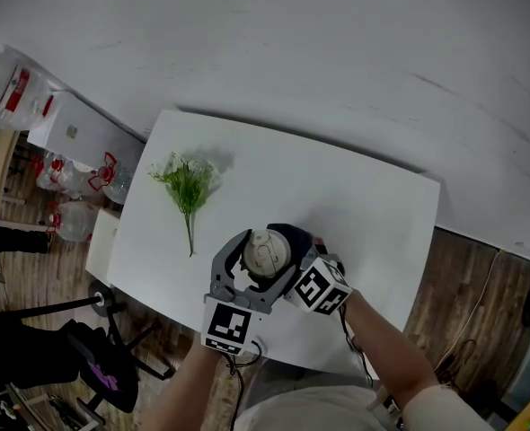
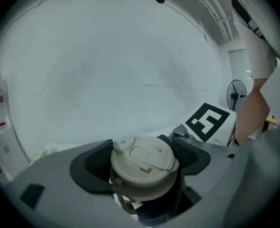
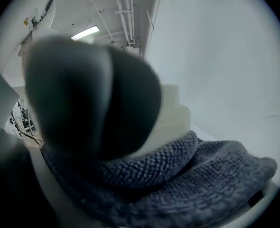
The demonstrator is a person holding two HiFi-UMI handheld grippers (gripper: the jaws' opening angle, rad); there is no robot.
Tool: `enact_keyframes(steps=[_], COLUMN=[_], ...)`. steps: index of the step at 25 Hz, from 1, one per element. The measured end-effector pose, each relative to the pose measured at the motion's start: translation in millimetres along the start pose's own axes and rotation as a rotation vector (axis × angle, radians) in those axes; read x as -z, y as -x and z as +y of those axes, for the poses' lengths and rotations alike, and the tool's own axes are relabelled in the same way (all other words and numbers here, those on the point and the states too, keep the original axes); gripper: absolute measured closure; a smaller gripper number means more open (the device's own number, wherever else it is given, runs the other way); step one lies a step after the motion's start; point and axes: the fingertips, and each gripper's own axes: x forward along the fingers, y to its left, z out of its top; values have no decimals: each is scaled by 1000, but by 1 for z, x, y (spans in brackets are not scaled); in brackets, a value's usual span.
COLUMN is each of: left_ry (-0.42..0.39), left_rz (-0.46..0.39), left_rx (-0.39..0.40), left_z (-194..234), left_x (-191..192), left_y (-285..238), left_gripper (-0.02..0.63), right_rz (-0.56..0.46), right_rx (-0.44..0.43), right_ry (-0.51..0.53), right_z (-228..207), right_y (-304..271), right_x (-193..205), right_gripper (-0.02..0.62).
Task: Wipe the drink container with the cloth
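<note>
A: Where's the cup?
B: Cream, round-lidded plastic drink container (image 1: pixel 267 252), lid up, over the near part of the white rectangular table (image 1: pixel 355 187). It's inside the left gripper (image 1: pixel 265 257). Can't tell if it rests on the tabletop.
A: Left jaws?
B: Clamped on it. In the left gripper view, the 2 dark ribbed pads (image 2: pixel 90 165) press it just under the lid, 1 per side.
A: Rt side?
B: Right gripper (image 1: pixel 306 251) is just beside the container on the person's right. Dark blue-grey knitted cloth (image 1: pixel 294 235) sits at its tip, touching the container's side.
A: Its jaws?
B: In the right gripper view the cloth is bunched between them and covers most of them. They're pinching it, w/ the fabric pushed vs the cream wall.
A: Anything else?
B: 1 green leafy sprig (image 1: pixel 186 185) lies on the table's left part, well apart from the container.
</note>
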Motion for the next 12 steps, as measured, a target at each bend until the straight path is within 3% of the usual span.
enact_keyframes(steps=[3, 8, 12], left_ry=[-2, -1, -4], left_rz=[-2, -5, -5], left_rx=[5, 7, 7], left_z=[0, -1, 0], left_x=[1, 0, 1], left_y=[1, 2, 2], left_gripper=[204, 204, 204], right_rz=[71, 278, 306], right_rx=[-28, -74, -61], right_ry=[2, 15, -2], right_z=[1, 0, -3], right_y=[-10, -30, -34], right_x=[19, 82, 89], right_gripper=[183, 206, 216])
